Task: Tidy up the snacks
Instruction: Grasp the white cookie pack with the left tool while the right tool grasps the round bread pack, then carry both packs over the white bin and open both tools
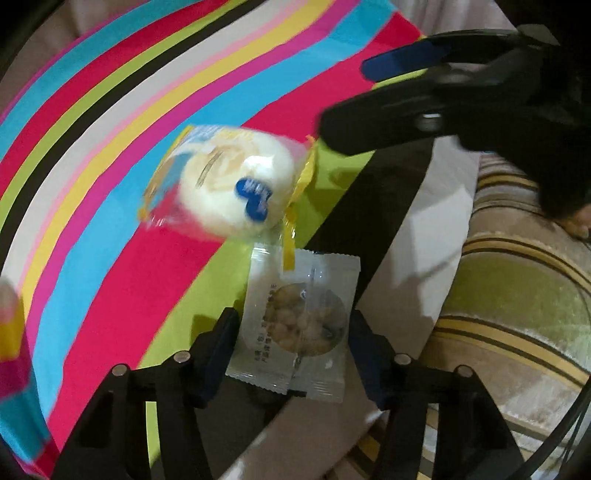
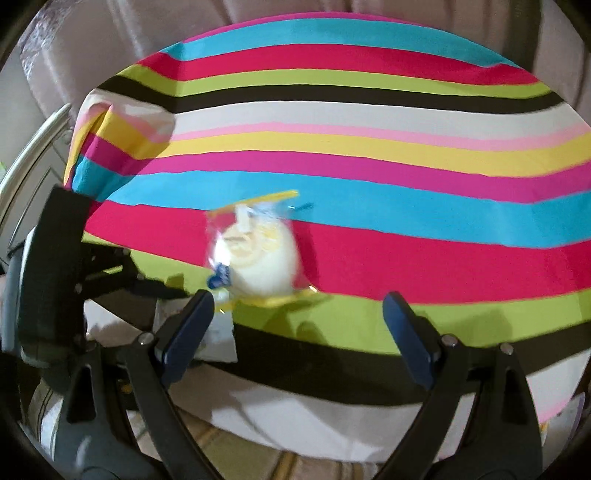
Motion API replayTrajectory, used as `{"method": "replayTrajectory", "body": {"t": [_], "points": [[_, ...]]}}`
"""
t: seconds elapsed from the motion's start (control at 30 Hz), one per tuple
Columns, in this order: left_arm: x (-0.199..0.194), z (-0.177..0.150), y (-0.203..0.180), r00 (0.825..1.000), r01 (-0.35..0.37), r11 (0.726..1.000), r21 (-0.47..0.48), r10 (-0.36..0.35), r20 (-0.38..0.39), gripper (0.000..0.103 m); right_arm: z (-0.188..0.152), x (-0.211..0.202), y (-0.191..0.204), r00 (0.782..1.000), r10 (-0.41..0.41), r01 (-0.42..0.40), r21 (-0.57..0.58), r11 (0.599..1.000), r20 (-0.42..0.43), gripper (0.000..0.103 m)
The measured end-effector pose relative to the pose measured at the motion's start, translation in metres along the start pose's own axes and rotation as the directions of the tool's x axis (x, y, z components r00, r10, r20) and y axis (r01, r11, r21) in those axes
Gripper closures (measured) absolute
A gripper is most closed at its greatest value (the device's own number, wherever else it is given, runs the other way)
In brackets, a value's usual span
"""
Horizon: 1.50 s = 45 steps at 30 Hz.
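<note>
A small clear packet of pale nuts [image 1: 295, 325] sits between the pads of my left gripper [image 1: 295, 343], which press its two side edges by the table's near edge. Just beyond it lies a round white bun in a clear wrapper with yellow ends [image 1: 229, 184], blurred. My right gripper [image 1: 343, 98] comes in from the upper right, open and empty, beside the bun. In the right wrist view the bun [image 2: 258, 258] lies just ahead of my right gripper [image 2: 299, 299], toward its left finger. The packet [image 2: 218, 339] shows partly behind that finger.
A striped cloth [image 2: 369, 140] covers the table, folded up at its far left corner [image 2: 122, 129]. The green and beige carpet [image 1: 517, 295] lies below the table edge. A blurred yellow and pink wrapper [image 1: 11, 325] lies at the far left. Beige upholstery [image 2: 332, 11] stands behind.
</note>
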State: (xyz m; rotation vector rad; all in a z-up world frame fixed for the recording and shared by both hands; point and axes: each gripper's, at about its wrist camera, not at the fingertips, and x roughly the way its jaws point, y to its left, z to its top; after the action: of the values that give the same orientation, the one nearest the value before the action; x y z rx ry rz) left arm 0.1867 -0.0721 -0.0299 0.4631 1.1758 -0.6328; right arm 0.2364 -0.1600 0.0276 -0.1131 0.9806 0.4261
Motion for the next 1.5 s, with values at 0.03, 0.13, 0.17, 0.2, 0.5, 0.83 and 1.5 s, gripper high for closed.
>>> {"method": "replayTrajectory", "body": {"t": [0.03,0.13,0.17,0.2,0.5,0.83,1.5], "points": [[-0.001,-0.002,0.0,1.0,-0.005,1.0,-0.021,0.005,-0.001,0.045,0.003,0.005,0.004,1.0,0.003,-0.003,-0.01,1.0,-0.003,0.009],[-0.007,-0.014,0.001,1.0,-0.025,0.995,-0.094,0.024,-0.012,0.049,0.012,0.016,0.017,1.0,0.004,-0.004,-0.047,0.999,-0.004,0.009],[-0.009,-0.018,0.001,1.0,-0.026,0.991,-0.13,0.024,-0.018,0.049,0.014,0.022,0.023,1.0,0.0,-0.001,-0.064,0.998,-0.009,0.009],[-0.011,-0.022,0.001,0.999,-0.028,0.988,-0.153,0.025,-0.02,0.05,0.015,0.027,0.026,1.0,-0.005,0.004,-0.075,0.997,-0.016,0.009],[-0.023,-0.031,0.026,0.995,-0.098,0.928,-0.36,0.103,-0.004,0.05,0.017,0.067,0.04,0.995,-0.071,0.062,-0.119,0.991,-0.076,0.01],[-0.052,-0.045,0.031,0.977,-0.159,0.858,-0.489,0.207,0.045,0.05,0.009,0.06,0.041,0.997,-0.049,0.042,-0.116,0.992,-0.057,0.033],[-0.066,-0.012,-0.021,0.965,-0.105,0.877,-0.47,0.205,0.166,0.05,-0.037,-0.041,-0.043,0.992,-0.125,0.123,0.092,0.988,0.019,0.034]]}}
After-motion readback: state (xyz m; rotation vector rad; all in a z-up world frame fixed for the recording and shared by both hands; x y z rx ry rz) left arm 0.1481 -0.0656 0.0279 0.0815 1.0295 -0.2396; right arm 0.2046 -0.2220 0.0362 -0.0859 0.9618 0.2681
